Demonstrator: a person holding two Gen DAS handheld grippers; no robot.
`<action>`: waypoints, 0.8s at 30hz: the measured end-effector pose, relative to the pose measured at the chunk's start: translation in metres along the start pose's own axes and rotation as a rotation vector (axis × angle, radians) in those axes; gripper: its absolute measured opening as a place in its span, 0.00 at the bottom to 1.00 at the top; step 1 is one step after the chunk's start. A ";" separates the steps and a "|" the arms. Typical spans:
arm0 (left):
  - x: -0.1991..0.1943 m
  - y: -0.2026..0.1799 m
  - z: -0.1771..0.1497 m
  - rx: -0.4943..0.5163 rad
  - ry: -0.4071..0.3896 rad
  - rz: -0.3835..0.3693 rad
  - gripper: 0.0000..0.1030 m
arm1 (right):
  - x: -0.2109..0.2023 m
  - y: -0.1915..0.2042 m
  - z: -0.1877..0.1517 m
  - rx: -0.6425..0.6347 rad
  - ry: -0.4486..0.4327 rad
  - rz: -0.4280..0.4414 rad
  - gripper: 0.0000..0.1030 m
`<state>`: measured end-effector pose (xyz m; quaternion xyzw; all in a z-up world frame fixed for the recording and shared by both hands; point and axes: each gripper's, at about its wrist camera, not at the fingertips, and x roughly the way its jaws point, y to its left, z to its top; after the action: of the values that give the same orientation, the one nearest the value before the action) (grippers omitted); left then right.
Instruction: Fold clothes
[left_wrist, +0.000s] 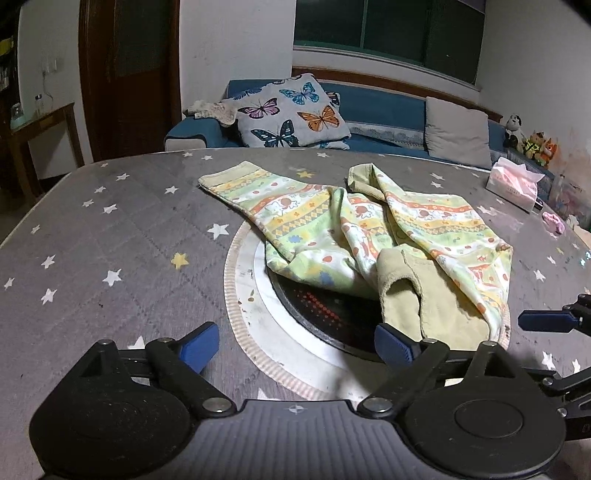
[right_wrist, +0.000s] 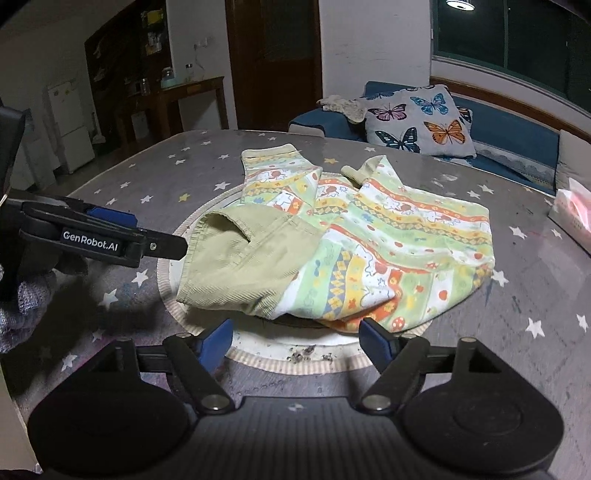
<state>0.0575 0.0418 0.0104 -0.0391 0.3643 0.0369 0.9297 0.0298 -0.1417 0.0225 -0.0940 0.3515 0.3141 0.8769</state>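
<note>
A pair of child's patterned trousers (left_wrist: 373, 236) with green, yellow and orange stripes and a tan waistband lies crumpled on the grey star-print table (left_wrist: 110, 229), partly over a round inset hotplate (left_wrist: 295, 317). It also shows in the right wrist view (right_wrist: 369, 254), tan waistband (right_wrist: 243, 266) toward the left. My left gripper (left_wrist: 295, 343) is open and empty, just short of the waistband. My right gripper (right_wrist: 295, 341) is open and empty at the near hem. The left gripper also shows in the right wrist view (right_wrist: 110, 232), beside the waistband.
A pink tissue box (left_wrist: 513, 184) and a small pink item (left_wrist: 554, 221) sit at the table's far right. Behind the table is a blue sofa (left_wrist: 369, 107) with a butterfly cushion (left_wrist: 291, 110) and a grey cushion (left_wrist: 458, 131). A wooden side table (right_wrist: 192, 92) stands by the door.
</note>
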 end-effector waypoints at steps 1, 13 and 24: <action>-0.001 -0.001 -0.001 0.002 0.001 0.002 0.92 | -0.001 0.000 -0.001 0.003 -0.003 -0.003 0.82; -0.014 -0.011 -0.010 0.021 -0.015 0.012 0.98 | -0.011 0.007 -0.009 0.039 -0.036 -0.008 0.90; -0.023 -0.019 -0.018 0.036 -0.026 0.020 0.98 | -0.016 0.012 -0.015 0.040 -0.042 -0.022 0.95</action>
<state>0.0305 0.0205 0.0132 -0.0181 0.3530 0.0403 0.9346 0.0048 -0.1460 0.0231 -0.0736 0.3380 0.2993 0.8893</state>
